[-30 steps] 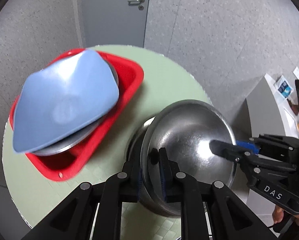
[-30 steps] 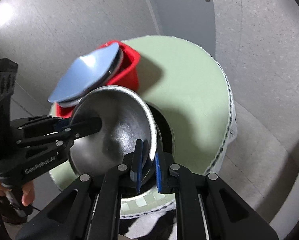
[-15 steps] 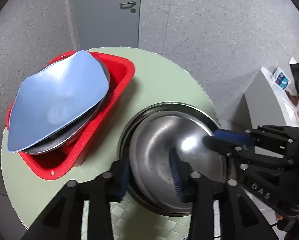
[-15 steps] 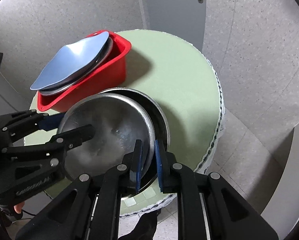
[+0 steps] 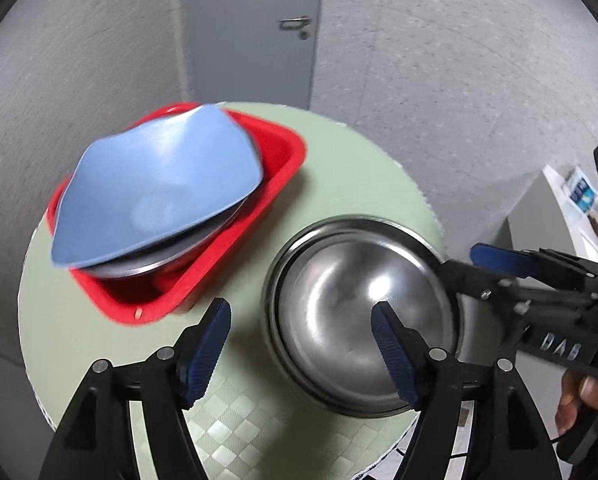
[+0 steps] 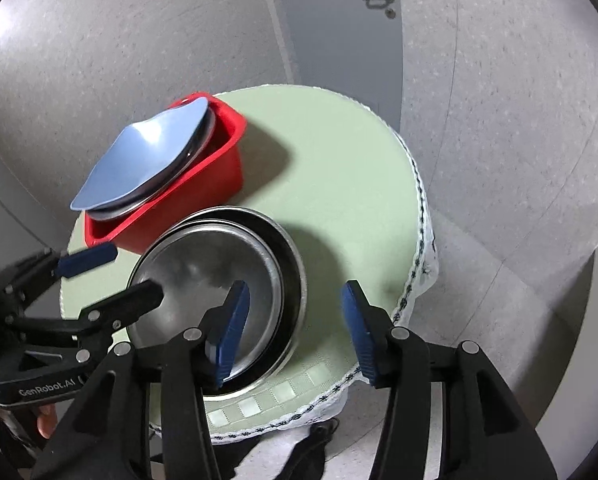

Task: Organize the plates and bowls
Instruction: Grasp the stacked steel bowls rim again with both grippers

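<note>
A steel bowl (image 5: 359, 312) sits nested inside a larger steel bowl (image 5: 275, 280) on the round green table (image 5: 351, 176); both also show in the right wrist view, the inner bowl (image 6: 203, 272) and the outer bowl (image 6: 295, 280). My left gripper (image 5: 301, 344) is open above the bowls' near left rim. My right gripper (image 6: 291, 328) is open over their right rim. A blue plate (image 5: 159, 188) lies tilted on steel dishes in a red bin (image 5: 283, 160).
The red bin (image 6: 227, 168) stands at the table's back left, close to the bowls. The table edge with white trim (image 6: 419, 208) drops to a grey floor. A grey door (image 5: 255, 28) is behind. A white counter (image 5: 547, 216) stands at the right.
Both grippers held the inner bowl tilted, lowered it into the larger bowl, then opened and let it go. The left opened first, the right just now.
</note>
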{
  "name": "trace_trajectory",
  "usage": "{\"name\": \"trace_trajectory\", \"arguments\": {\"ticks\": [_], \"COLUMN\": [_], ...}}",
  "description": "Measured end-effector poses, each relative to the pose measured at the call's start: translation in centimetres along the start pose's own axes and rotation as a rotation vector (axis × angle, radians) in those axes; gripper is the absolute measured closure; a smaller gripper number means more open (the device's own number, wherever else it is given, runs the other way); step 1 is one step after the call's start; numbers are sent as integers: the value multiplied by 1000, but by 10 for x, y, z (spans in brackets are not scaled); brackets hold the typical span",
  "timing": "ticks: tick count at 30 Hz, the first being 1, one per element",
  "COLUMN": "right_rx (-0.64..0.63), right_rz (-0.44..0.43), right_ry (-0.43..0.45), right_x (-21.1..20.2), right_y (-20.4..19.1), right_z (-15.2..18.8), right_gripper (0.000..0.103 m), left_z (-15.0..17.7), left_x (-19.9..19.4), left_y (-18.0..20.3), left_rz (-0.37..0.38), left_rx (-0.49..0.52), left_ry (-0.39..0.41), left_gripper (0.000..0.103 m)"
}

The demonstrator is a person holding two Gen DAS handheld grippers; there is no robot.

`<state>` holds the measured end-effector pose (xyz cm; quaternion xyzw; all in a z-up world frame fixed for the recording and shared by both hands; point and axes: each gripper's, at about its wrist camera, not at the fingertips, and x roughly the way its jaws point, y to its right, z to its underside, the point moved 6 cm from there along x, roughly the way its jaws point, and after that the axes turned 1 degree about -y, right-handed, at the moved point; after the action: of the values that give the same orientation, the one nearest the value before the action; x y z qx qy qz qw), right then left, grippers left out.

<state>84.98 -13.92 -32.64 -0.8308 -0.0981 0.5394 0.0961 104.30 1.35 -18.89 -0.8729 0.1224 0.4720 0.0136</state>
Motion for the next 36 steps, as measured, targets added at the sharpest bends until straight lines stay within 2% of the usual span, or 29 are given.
{"name": "trace_trajectory", "arguments": {"ticks": [6, 15, 16, 18, 19, 20, 24, 27, 36], "right_rx": [51, 57, 58, 62, 65, 72, 76, 95, 114], "right_rz": [-113, -180, -189, -213, -232, -244, -246, -244, -235], "right_ry": [-66, -132, -139, -155, -163, -165, -156, -142, -64], "right_x": [21, 41, 44, 49, 51, 52, 51, 45, 18], "right_y": [3, 2, 2, 1, 0, 3, 9, 19, 32], "right_z": [4, 11, 11, 14, 16, 15, 16, 15, -4], "right_gripper": [53, 53, 53, 53, 55, 60, 64, 68, 70], "left_z": [5, 19, 20, 22, 21, 20, 15, 12, -16], "left_x": [-4, 11, 16, 25, 28, 29, 26, 20, 11], "left_y": [-1, -3, -3, -4, -2, -1, 4, 10, 28], "left_rz": [-39, -56, -39, -14, 17, 32, 15, 16, 48], "left_rx": [-82, -154, -167, -173, -177, -178, -170, -154, -104], "left_ry": [4, -53, -64, -79, -77, -74, -57, -45, -8], "left_gripper": [34, 35, 38, 52, 60, 63, 64, 71, 70]}}
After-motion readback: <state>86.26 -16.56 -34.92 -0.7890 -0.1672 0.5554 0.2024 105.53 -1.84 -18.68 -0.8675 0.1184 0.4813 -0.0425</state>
